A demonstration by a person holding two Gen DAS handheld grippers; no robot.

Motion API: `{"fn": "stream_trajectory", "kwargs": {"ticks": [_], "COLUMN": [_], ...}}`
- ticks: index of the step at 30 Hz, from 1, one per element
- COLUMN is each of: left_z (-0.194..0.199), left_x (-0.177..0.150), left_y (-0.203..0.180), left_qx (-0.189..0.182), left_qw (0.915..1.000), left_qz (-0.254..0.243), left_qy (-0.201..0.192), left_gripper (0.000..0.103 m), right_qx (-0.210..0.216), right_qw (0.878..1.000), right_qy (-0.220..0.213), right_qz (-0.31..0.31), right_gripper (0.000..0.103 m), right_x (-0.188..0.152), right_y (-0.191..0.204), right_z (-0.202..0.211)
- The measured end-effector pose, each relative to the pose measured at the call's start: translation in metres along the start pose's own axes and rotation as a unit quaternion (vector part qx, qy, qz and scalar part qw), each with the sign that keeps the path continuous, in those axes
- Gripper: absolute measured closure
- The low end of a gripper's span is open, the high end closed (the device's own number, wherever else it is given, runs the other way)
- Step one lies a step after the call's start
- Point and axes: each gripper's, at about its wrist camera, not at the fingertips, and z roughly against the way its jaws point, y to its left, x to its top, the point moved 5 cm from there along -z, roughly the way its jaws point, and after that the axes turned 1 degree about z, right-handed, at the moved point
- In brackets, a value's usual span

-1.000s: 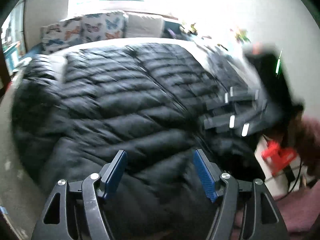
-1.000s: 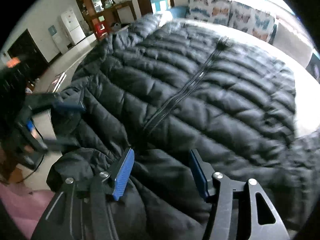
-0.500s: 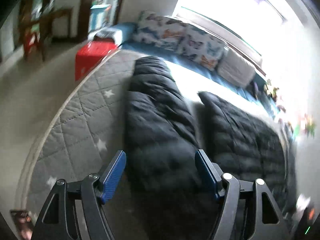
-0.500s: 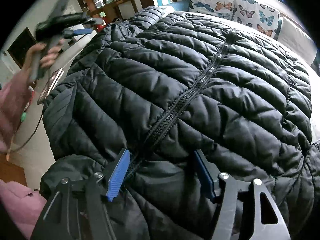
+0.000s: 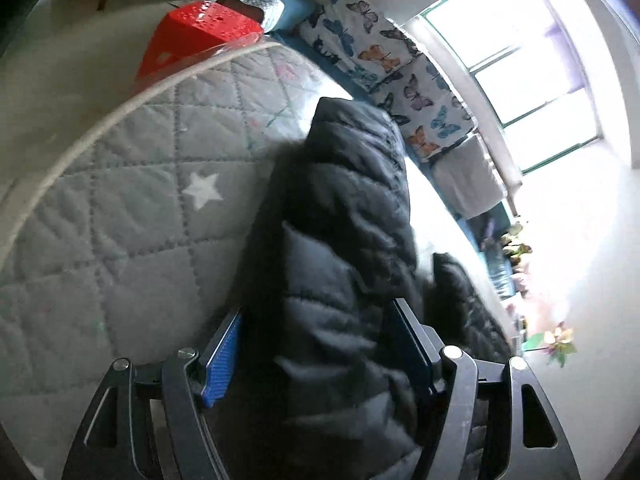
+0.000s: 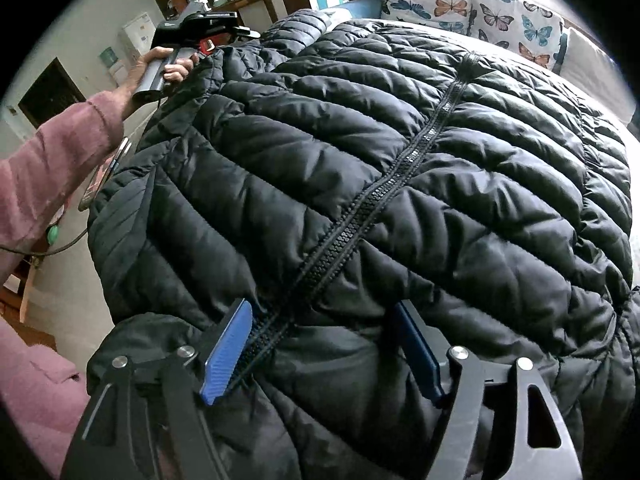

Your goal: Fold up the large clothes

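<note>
A black quilted puffer jacket (image 6: 400, 152) lies front up on the bed, its zipper (image 6: 360, 216) closed down the middle. My right gripper (image 6: 322, 306) sits at the hem, its jaws opening; the zipper's lower end and hem fabric lie between the blue pads, unpinched. In the left wrist view one sleeve (image 5: 352, 184) stretches away over the grey quilt. My left gripper (image 5: 316, 312) straddles it, open, with the sleeve filling the gap. The right wrist view shows that left gripper (image 6: 240, 32) at the jacket's far left corner, held by a hand in a pink sleeve (image 6: 52, 160).
A grey quilted bed cover (image 5: 120, 200) with white stars lies under the jacket, its rounded edge at the left. Butterfly pillows (image 5: 400, 80) and a bright window (image 5: 520, 60) are beyond. A red stool (image 5: 192, 36) stands on the floor beside the bed.
The left gripper swung from above the jacket's body to the sleeve at the bed's side and rolled. The right gripper stayed put while its jaws widened.
</note>
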Motion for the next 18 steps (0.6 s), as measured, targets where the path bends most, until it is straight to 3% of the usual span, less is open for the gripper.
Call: {"fn": "stream_trajectory", "kwargs": {"ticks": [1, 4, 5, 6, 12, 18], "left_z": [-0.004, -0.011, -0.012, -0.010, 0.044, 0.131], "left_x": [0.003, 0.006, 0.007, 0.006, 0.008, -0.019], "left_y": [-0.001, -0.006, -0.009, -0.013, -0.046, -0.115], "left_qx": [-0.015, -0.007, 0.000, -0.002, -0.027, -0.069], "left_qw": [0.9999, 0.9999, 0.9998, 0.9998, 0.9961, 0.9794], "left_qz": [0.003, -0.010, -0.018, -0.021, -0.037, -0.126], "left_qy": [0.007, 0.005, 0.001, -0.005, -0.076, -0.142], "left_gripper": [0.033, 0.062, 0.080, 0.090, 0.096, 0.096], "right_qx": [0.000, 0.001, 0.000, -0.001, -0.004, -0.003], "right_qw": [1.000, 1.000, 1.000, 1.000, 1.000, 0.999], "right_qy": [-0.001, -0.004, -0.004, -0.004, -0.008, -0.029], "right_qz": [-0.001, -0.008, -0.010, -0.010, -0.020, -0.042], "right_gripper": [0.022, 0.022, 0.022, 0.022, 0.022, 0.022], "right_x": [0.000, 0.001, 0.002, 0.002, 0.002, 0.004], "right_y": [0.000, -0.002, -0.002, -0.001, -0.001, -0.004], "right_z": [0.000, -0.001, -0.001, -0.001, 0.000, 0.011]}}
